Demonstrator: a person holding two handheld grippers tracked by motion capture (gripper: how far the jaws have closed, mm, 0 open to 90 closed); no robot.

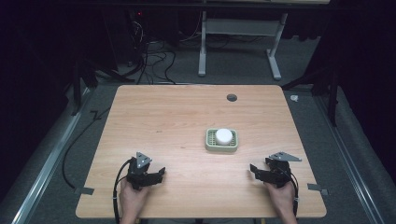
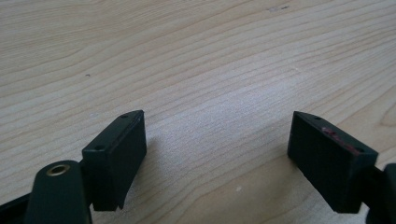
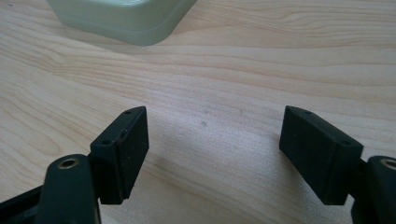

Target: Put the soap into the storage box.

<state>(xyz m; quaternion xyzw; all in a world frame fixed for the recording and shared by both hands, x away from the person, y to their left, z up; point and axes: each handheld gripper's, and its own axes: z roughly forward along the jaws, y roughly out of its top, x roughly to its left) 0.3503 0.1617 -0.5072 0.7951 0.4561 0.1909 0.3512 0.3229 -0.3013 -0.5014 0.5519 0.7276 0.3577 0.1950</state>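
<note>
One wooden counter (image 1: 187, 116) carries one pale green tray (image 1: 222, 146), and on that tray sits one white round lid-like piece (image 1: 224, 136). The tray lies a little right of the counter's middle, on the near side of the single dark round hole (image 1: 231, 97) by the far edge. Two grippers rest low at the near edge, each in one hand. The left gripper (image 1: 159, 175) is near and to the left of the tray, well apart from it; its jaws stand wide apart over bare wood. The right gripper (image 1: 252, 170) is near and to the right of the tray; its jaws also stand wide apart, holding nothing, with the tray's corner (image 3: 126, 18) just ahead of them.
</note>
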